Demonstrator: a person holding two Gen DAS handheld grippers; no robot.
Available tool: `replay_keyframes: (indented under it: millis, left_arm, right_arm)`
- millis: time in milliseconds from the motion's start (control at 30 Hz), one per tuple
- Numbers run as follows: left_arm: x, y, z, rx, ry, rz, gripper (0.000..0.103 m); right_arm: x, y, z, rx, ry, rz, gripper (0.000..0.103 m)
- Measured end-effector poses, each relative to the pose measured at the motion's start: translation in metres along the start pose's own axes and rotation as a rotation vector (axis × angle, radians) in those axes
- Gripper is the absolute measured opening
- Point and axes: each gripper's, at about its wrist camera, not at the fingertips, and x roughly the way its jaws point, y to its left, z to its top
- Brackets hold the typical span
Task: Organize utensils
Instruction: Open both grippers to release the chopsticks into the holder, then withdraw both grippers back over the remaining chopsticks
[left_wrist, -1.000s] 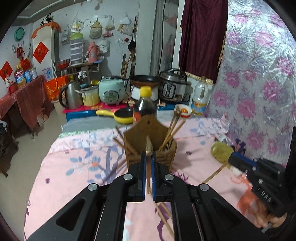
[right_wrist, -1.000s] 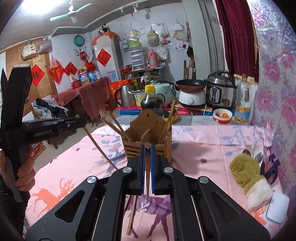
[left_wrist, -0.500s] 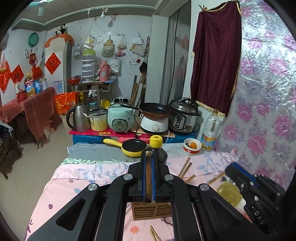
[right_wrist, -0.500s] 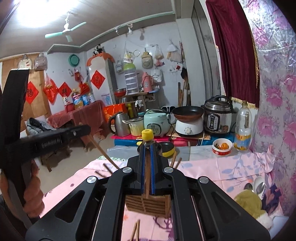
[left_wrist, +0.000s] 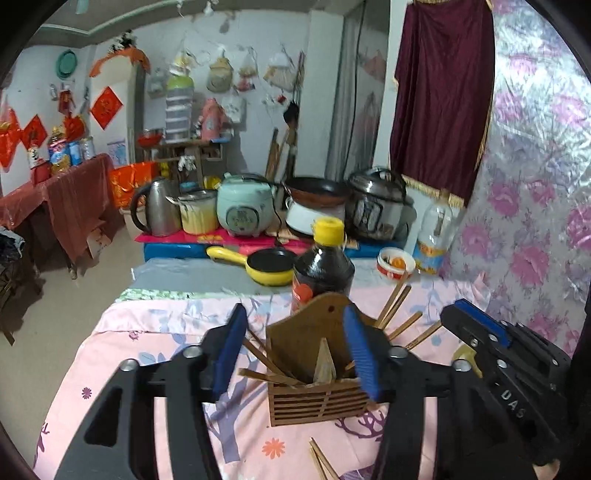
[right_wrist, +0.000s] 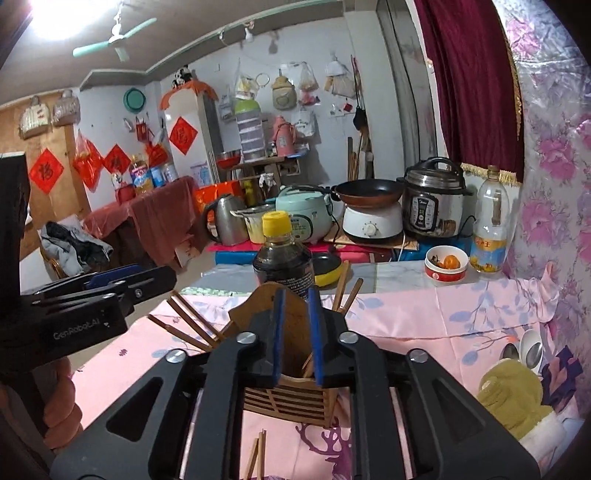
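A wooden slatted utensil holder stands on the pink tablecloth, with several brown chopsticks leaning in both compartments. My left gripper is wide open and empty, hovering just above the holder. My right gripper is open a little and empty, right over the holder; chopsticks fan out to its left. Loose chopsticks lie on the cloth in front of the holder, also seen in the right wrist view. The right gripper's body shows at the left view's right edge.
A dark sauce bottle with a yellow cap stands right behind the holder. A yellow pan, a red-rimmed bowl, an oil bottle and cookers sit further back. A green-white mitt and spoons lie at right.
Both grippers were shut on a chopstick each and rose over the holder. Now both have opened, the left widely, and the chopsticks are gone from the jaws.
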Motion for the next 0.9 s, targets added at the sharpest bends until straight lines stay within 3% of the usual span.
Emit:
replay_keyframes:
  millis: [267,367,433,533,767,900]
  left_arm:
    - [-0.034,0.010,-0.018,-0.042,-0.011,-0.006,0.073]
    - [-0.047,0.013,-0.030,-0.059,-0.010,-0.003,0.084]
    - [-0.054,0.016,-0.042,-0.068,-0.006,-0.004,0.091]
    - [-0.062,0.019,-0.064,-0.068,0.010,0.007,0.095]
    - [-0.053,0.028,-0.136,-0.045,0.118,0.034,0.097]
    - [-0.027,0.034,-0.177,-0.035,0.225,0.050,0.097]
  right_arm:
    - [-0.046,0.002,-0.011,-0.019,-0.029,-0.005,0.042]
    - [-0.064,-0.001,-0.020,-0.010,-0.029,-0.008,0.054]
    - [-0.078,-0.005,-0.028,0.006,-0.038,-0.011,0.074]
    - [-0.099,-0.008,-0.042,0.018,-0.050,-0.003,0.086]
    - [-0.111,-0.014,-0.088,-0.003,0.015,-0.004,0.094]
    - [-0.088,-0.029,-0.127,0.031,0.123,-0.014,0.094]
